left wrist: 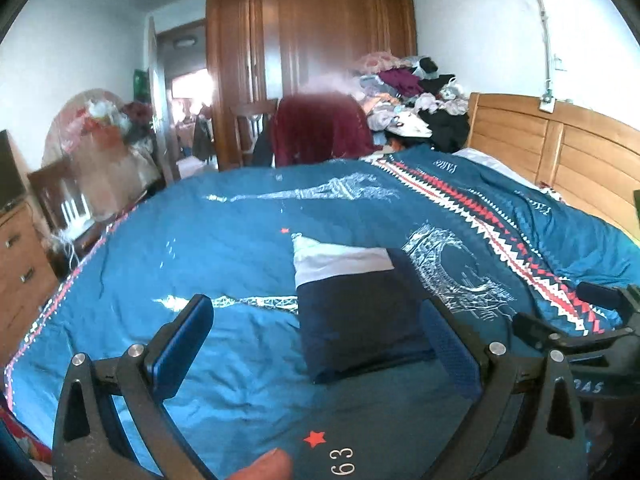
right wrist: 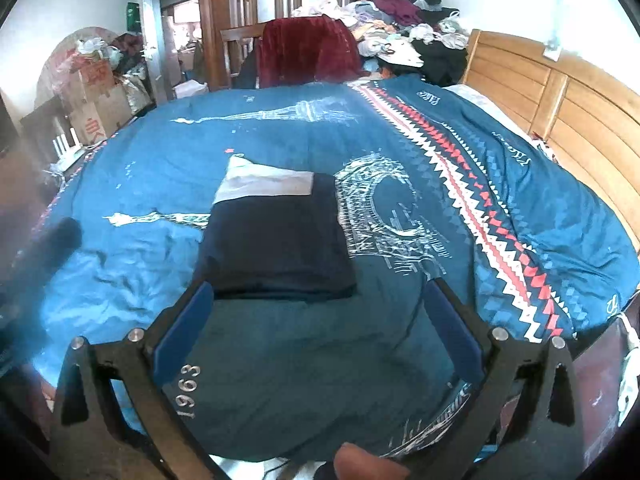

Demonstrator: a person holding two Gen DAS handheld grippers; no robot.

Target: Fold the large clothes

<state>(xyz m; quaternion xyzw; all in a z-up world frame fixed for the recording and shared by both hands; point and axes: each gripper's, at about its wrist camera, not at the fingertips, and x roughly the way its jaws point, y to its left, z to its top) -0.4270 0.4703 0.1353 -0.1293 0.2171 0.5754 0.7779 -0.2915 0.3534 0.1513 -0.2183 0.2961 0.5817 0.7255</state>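
Note:
A folded dark navy garment (left wrist: 356,312) (right wrist: 276,244) with a white band (left wrist: 336,264) (right wrist: 264,184) at its far end lies flat on the blue duvet (left wrist: 180,248) (right wrist: 140,184). My left gripper (left wrist: 316,306) is open just short of the garment's near edge, with nothing between its fingers. My right gripper (right wrist: 318,292) is open too, its fingers either side of the garment's near edge and apart from it. In the left wrist view the right gripper (left wrist: 580,320) shows at the right edge. In the right wrist view the left gripper (right wrist: 52,248) is a dark blur at the left.
A wooden headboard (left wrist: 560,144) (right wrist: 560,92) bounds the bed on the right. Beyond the far side are a chair draped in maroon cloth (left wrist: 320,128) (right wrist: 308,48), a heap of clothes (left wrist: 412,92) and a wardrobe (left wrist: 308,40). Drawers (left wrist: 20,264) and boxes (right wrist: 100,96) stand at left.

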